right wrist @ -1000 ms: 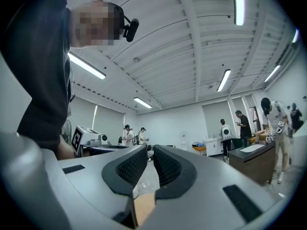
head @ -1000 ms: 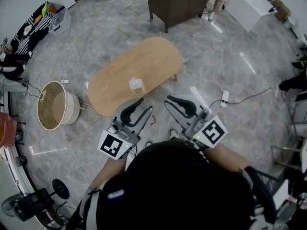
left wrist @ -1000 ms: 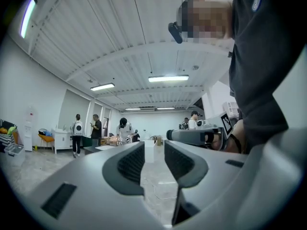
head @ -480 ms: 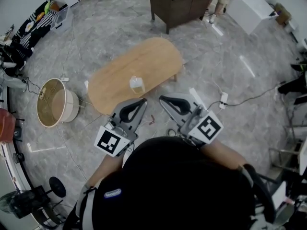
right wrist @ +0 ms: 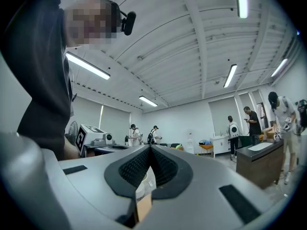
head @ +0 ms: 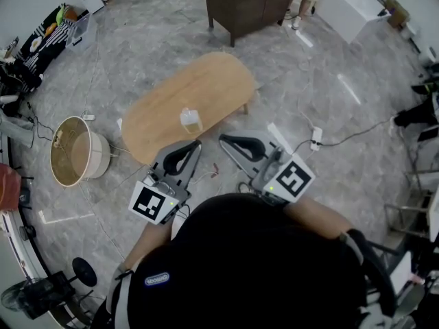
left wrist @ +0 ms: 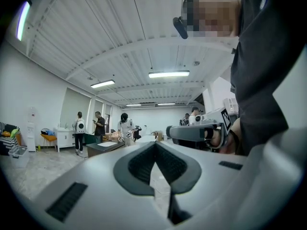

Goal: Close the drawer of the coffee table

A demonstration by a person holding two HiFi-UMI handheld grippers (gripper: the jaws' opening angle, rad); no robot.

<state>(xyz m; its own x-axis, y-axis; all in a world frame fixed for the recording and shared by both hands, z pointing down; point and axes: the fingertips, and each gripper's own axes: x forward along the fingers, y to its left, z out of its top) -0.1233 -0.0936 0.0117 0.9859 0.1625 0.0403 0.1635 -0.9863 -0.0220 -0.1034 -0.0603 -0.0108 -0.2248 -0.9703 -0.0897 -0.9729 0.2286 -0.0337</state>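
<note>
1. While held side by side in front of the person's chest, closed completely: left gripper, pads pressed tip to tip in its own view, nothing caught between them.
2. Likewise shut and empty: right gripper, dark ribbed pads meeting at a point.
3. Just beyond both sets of tips, apart from them and touched by neither: coffee table, a long oval wooden top standing on the grey marbled floor, running diagonally from lower left to upper right in the head view.
4. Near the table's closer edge, between the two grippers' lines of aim: a small clear cup.
5. No telling from above whether the drawer is open or pushed in; hidden under the tabletop.
6. Left of the table, on the floor: a round beige tub.
7. Beyond the table's far end: a dark wooden cabinet.
8. Right of the table: a white power strip with a trailing cable.
</note>
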